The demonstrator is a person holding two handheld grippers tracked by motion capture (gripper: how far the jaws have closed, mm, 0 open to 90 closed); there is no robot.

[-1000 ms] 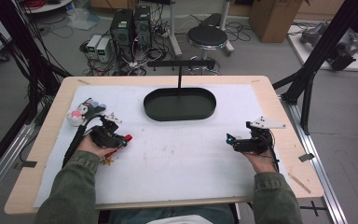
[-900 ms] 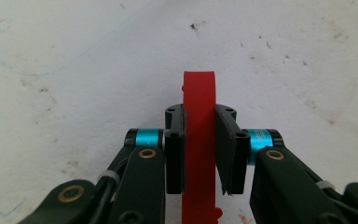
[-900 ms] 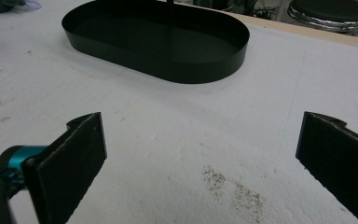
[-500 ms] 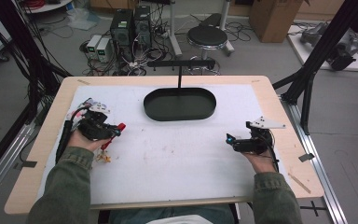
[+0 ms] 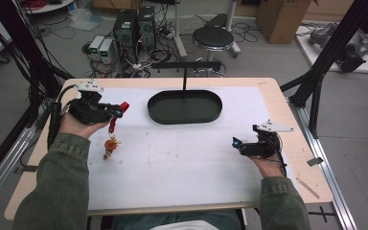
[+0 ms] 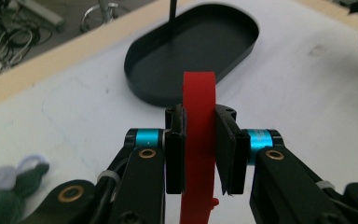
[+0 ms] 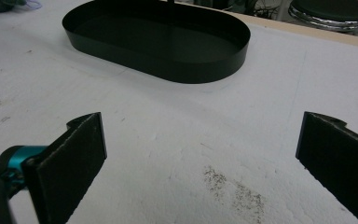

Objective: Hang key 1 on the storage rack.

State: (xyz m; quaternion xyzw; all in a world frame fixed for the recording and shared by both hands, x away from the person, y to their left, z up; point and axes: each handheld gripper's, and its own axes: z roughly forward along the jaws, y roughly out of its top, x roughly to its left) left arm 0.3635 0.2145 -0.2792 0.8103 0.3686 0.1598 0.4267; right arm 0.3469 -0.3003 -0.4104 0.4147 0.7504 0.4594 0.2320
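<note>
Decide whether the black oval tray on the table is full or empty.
Empty: the black oval tray shows only its bare dark floor inside the rim, in the high view and both gripper views.

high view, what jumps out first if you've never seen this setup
The red strap clamped in the left gripper, left of the table, with a small orange charm dangling beneath it. Next, the black oval tray at the table's far middle, and the right gripper with jaws open at the right.

I am sitting at a wooden tabletop (image 5: 43, 158) covered by a white mat (image 5: 196, 158). Beyond it, a grey floor (image 5: 268, 57) is holding a black stool (image 5: 212, 36), computer towers (image 5: 135, 26), tangled cables (image 5: 158, 52) and a cardboard box (image 5: 280, 17).
</note>
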